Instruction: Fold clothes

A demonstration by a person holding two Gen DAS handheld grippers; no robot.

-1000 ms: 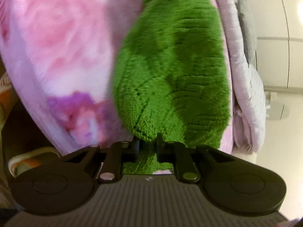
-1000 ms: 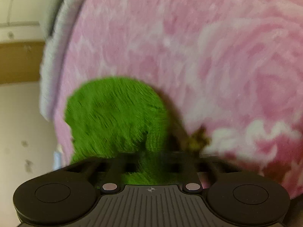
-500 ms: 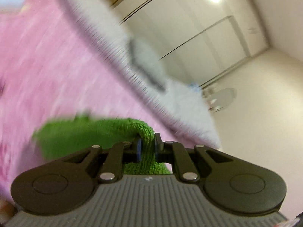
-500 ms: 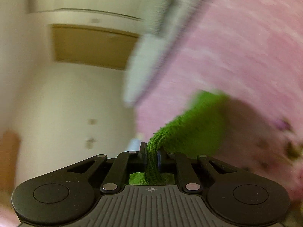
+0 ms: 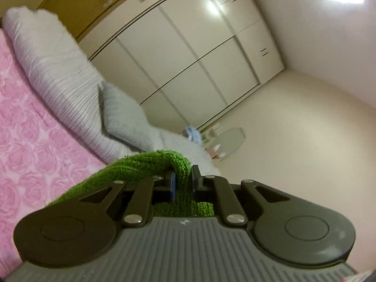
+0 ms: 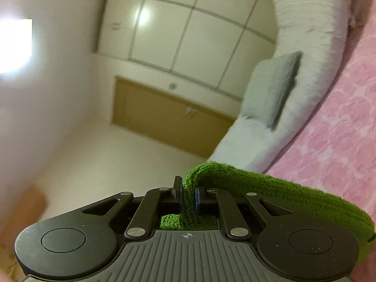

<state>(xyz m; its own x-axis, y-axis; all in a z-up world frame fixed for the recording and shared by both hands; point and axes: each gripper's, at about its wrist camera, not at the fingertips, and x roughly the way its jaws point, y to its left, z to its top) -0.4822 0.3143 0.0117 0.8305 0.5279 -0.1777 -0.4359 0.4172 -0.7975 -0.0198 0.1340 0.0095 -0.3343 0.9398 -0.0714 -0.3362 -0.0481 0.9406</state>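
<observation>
The green knit garment (image 5: 145,166) hangs in the air above the pink rose-patterned bed (image 5: 30,155), pinched at two spots along its folded edge. The left claw (image 5: 182,183) is clenched on one bunch of knit, the cloth trailing away toward the bed. The right claw (image 6: 188,196) is clenched on another bunch, the cloth draping off over the bed as well. Beyond the garment, at the bed's far edge, lie a ribbed white pillow (image 5: 58,70) and a grey cushion (image 5: 124,119). Past the bed stand white wardrobe doors (image 5: 188,54) and bare cream walls (image 5: 305,145), open air before both claws.
</observation>
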